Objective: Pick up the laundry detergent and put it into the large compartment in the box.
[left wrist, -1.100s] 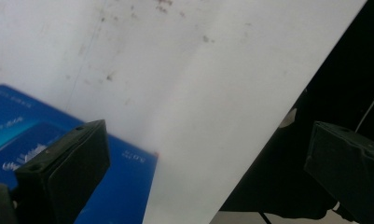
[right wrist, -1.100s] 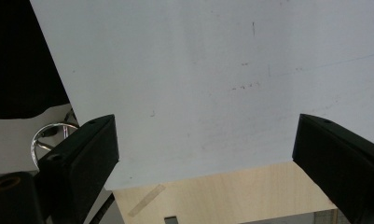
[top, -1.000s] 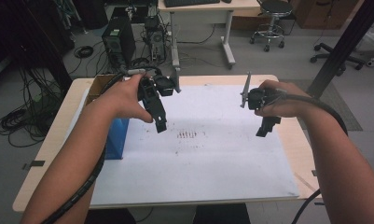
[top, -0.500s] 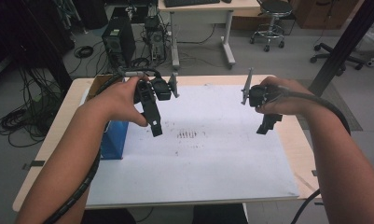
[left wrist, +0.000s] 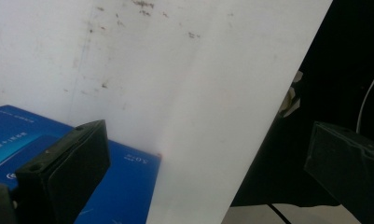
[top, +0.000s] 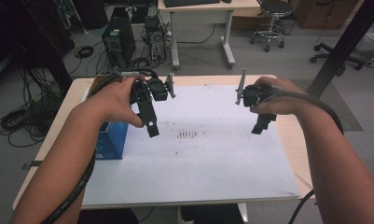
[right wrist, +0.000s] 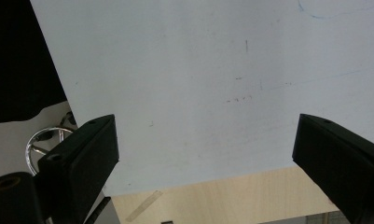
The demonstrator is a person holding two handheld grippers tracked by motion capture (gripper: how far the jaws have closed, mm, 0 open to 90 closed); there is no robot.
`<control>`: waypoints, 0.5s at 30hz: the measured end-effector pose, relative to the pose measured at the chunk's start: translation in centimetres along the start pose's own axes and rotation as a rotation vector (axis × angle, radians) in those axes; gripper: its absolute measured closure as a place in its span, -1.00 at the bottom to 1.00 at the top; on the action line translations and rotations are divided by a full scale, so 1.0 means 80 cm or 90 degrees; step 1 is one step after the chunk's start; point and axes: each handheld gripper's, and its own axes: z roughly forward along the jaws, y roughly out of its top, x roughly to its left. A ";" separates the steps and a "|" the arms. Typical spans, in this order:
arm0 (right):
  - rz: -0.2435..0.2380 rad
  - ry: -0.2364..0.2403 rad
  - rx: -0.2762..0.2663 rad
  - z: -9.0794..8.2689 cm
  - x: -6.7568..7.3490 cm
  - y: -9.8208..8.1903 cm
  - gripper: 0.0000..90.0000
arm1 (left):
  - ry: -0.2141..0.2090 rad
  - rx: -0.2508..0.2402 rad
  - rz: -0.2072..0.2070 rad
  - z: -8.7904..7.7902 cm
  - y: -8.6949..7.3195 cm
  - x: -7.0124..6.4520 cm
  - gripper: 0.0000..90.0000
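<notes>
- Left gripper hangs above the white paper sheet that covers the wooden counter, its black jaws spread wide with nothing between them; in its own view the far jaw stands off past the sheet's edge.
- Right gripper is also held clear of the sheet, jaws gaping wide and empty.
- Nearest the left gripper lies a flat blue cardboard box with pale printing, resting at the sheet's left edge, partly under the person's left forearm.
- Judging by its looks, the box is light, stiff along its edges and fairly smooth-faced, so a hard pinch could dent it.
- Best hold is probably across a thin side edge, near a corner, where the board is stiffest.
</notes>
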 end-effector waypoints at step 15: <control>0.002 -0.002 0.001 -0.005 -0.003 -0.002 -0.85 | -0.005 -0.001 -0.002 0.007 0.002 0.005 -1.00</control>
